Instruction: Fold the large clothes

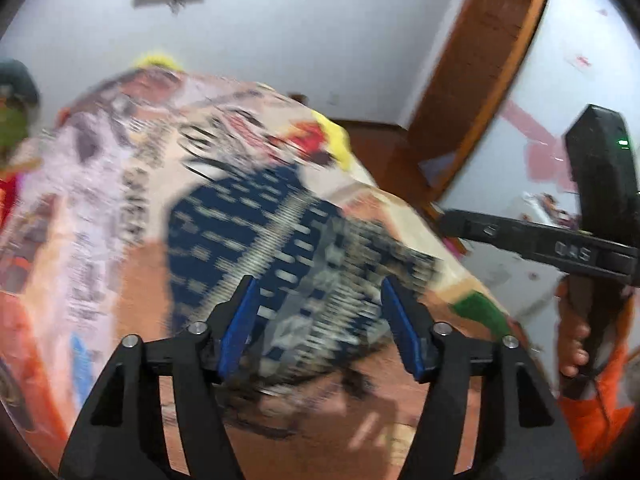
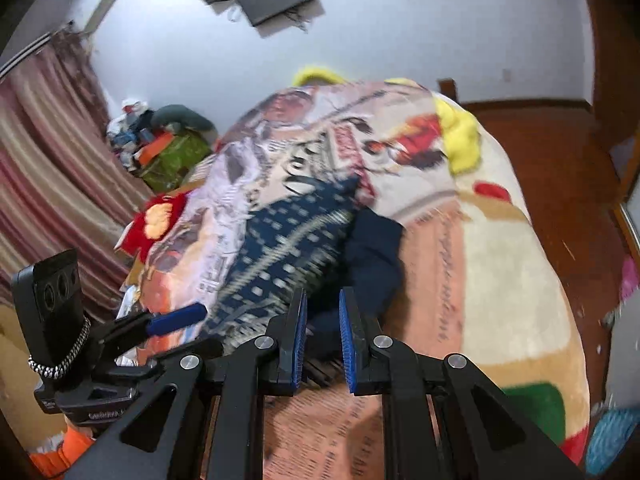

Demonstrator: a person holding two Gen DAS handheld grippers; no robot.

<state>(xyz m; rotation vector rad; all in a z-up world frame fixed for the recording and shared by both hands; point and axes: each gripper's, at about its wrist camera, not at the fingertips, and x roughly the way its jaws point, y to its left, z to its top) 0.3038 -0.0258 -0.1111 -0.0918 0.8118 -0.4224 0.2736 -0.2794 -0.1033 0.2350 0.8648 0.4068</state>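
Now | your left gripper (image 1: 318,322) jaws stood released above the patterned garment (image 1: 256,232) on the bed (image 2: 500,272) | right gripper (image 2: 323,334) jaws clenched on its dark hem | soft, limp, light; take corners.

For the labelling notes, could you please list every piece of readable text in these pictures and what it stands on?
"DAS" or "OAS" (first letter unclear): on the black mount bar at the right edge of the left wrist view.
White lettering on the black base plate: too blurred to read.
Printed lettering on the blanket: too blurred to read.
Patterned garment: pattern only, no text.
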